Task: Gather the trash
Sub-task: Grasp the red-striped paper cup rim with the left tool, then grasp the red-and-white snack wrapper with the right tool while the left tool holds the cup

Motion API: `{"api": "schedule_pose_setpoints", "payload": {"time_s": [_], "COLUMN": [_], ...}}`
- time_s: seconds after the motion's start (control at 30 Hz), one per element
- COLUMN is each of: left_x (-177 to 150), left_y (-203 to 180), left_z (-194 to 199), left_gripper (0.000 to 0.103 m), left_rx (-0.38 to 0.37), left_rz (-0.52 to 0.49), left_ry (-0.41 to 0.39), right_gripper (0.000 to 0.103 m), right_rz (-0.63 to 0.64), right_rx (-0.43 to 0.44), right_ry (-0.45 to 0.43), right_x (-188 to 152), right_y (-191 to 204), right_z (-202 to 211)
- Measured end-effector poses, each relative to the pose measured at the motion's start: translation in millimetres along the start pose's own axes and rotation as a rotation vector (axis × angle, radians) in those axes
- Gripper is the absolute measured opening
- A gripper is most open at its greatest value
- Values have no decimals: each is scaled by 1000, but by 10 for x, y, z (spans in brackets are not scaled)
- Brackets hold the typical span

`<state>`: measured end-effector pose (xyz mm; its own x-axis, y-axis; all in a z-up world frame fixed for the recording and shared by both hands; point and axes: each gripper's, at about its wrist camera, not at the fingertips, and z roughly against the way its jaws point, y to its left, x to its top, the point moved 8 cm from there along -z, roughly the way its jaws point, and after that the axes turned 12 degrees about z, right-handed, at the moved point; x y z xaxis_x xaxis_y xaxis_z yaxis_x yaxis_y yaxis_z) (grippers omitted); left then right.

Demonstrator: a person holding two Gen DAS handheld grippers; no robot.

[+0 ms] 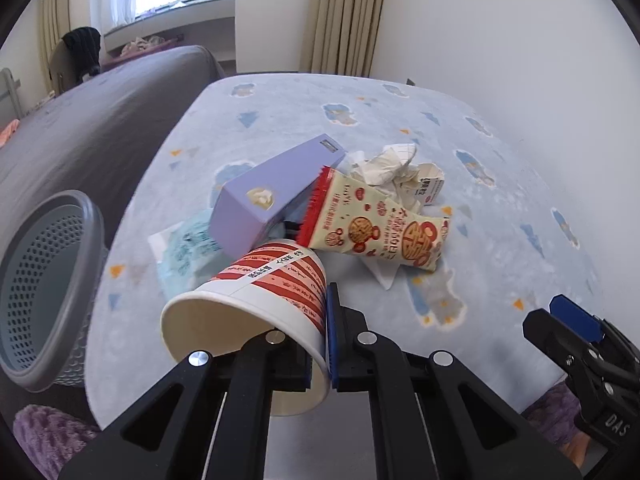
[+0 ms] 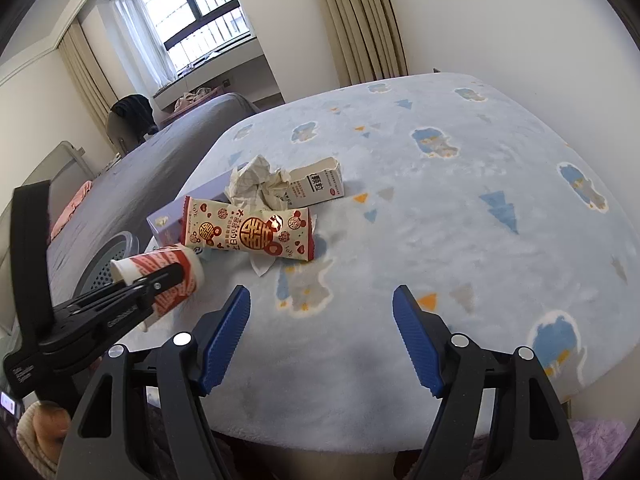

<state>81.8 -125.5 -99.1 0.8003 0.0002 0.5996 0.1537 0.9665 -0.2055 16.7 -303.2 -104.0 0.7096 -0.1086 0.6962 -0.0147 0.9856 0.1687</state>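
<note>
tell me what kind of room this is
Most likely a bedroom or living room in a home. A barred window with long curtains, a grey sofa or bed, and a low table under a soft patterned cloth all point to that.

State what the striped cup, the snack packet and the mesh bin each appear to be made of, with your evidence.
Striped cup: likely coated paper; matte white inside, thin rolled rim.
Snack packet: probably plastic film; glossy print, crimped red end.
Mesh bin: seemingly moulded plastic; smooth grey rim, evenly perforated wall.
</note>
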Motion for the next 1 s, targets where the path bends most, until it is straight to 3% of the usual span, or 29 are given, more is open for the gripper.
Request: {"api": "schedule_pose_setpoints", "payload": {"time_s": [0.3, 0.67, 0.83, 1.0], "left_x": [-15, 22, 46, 64], "left_y": [246, 632, 784, 879], "left_z": [404, 562, 625, 644], "left_gripper": [7, 7, 7, 7], "left_rx": [25, 38, 50, 63], "left_rz": [-29, 39, 67, 81], "left_ry": [-79, -103, -119, -125], "right_gripper": [71, 71, 71, 71], "right_rz": [47, 168, 224, 171], "right_rx": [13, 38, 6, -25], "right_ry": [32, 114, 150, 145], "right_x": [6, 165, 238, 324], "right_y": [188, 472, 467, 287], "right_z": [-104, -428, -613, -698]}}
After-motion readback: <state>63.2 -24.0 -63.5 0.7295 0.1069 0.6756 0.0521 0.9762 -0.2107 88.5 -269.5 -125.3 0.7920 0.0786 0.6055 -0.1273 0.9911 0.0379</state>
